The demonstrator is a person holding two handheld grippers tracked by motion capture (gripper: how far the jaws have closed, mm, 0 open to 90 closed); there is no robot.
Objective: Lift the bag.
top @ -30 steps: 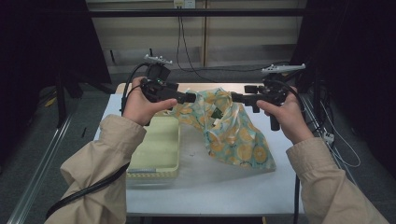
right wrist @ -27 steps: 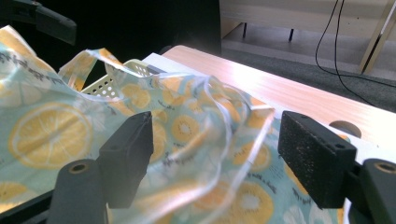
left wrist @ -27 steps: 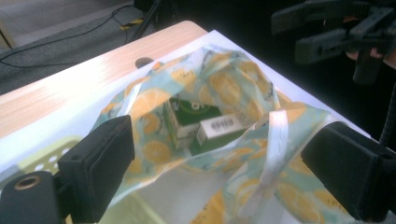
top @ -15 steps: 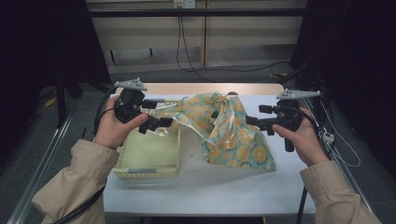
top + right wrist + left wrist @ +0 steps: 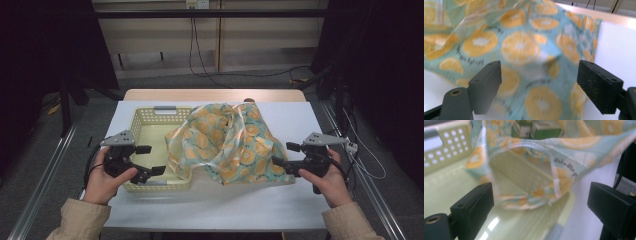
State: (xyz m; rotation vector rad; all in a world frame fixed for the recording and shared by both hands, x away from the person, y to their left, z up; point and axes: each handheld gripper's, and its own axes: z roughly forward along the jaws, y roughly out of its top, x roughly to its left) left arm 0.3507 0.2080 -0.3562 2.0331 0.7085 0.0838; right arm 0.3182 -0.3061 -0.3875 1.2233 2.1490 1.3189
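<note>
A teal bag (image 5: 225, 145) printed with orange slices lies slumped, partly over the right end of the pale yellow basket (image 5: 150, 112) and partly on the white table. My left gripper (image 5: 155, 160) stands open at the basket's near right corner, just left of the bag. In the left gripper view the jaws (image 5: 541, 205) are wide apart, with the bag's handle loop (image 5: 554, 172) ahead of them, untouched, and green-white boxes (image 5: 536, 128) inside the bag. My right gripper (image 5: 282, 154) has just been opening and stands open at the bag's right edge. The fabric (image 5: 519, 47) lies ahead of the right gripper (image 5: 540, 85), not pinched.
The white tabletop (image 5: 300, 120) has bare room to the right of the bag and along the near edge. The basket's perforated wall (image 5: 446, 147) rises left of my left jaws. Cables trail on the floor behind the table and at the right.
Both hands have come down and apart toward the table's near edge. The bag, held up and stretched between the grippers before, has been let go and has sunk onto the basket and table.
</note>
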